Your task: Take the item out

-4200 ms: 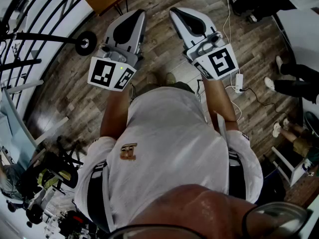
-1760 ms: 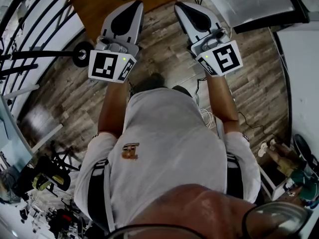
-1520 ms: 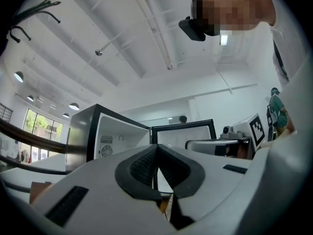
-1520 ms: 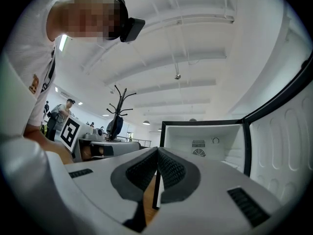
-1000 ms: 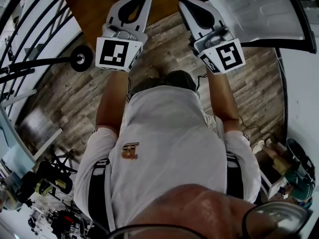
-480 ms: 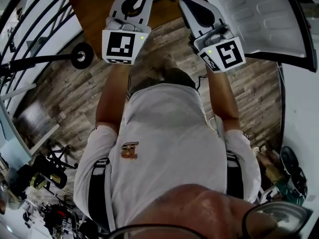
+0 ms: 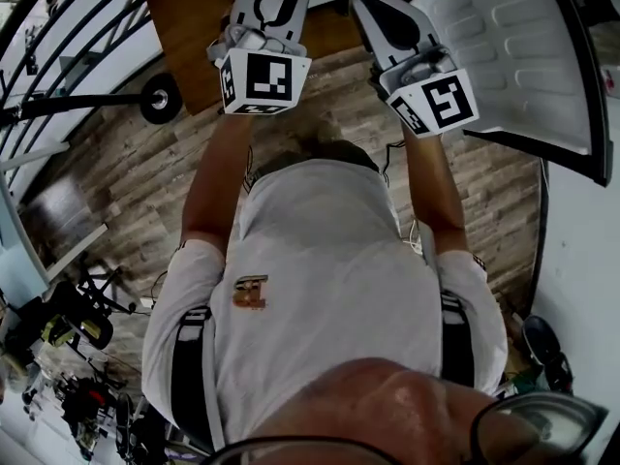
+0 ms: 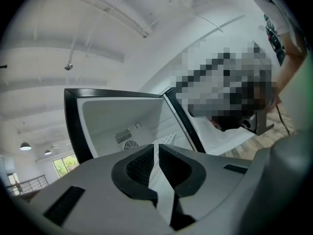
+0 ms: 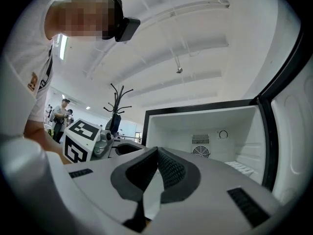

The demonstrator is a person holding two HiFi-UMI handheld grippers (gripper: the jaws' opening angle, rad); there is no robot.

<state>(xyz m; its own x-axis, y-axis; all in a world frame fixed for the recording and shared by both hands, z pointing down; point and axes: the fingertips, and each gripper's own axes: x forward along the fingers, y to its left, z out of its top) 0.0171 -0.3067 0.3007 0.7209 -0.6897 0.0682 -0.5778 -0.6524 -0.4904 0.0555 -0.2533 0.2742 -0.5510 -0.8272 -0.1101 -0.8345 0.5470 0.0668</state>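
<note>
Currently, the open refrigerator compartment [image 9: 171, 131] faces both grippers, with its white-lined door [image 7: 513, 46] swung to the right. The left gripper [image 8: 156, 148] is clenched, jaw tips together, gripping nothing. The right gripper [image 9: 157, 151] is likewise clenched and empty. A round fan vent [image 9: 201, 152] sits on the rear wall. The item cannot be made out inside.
</note>
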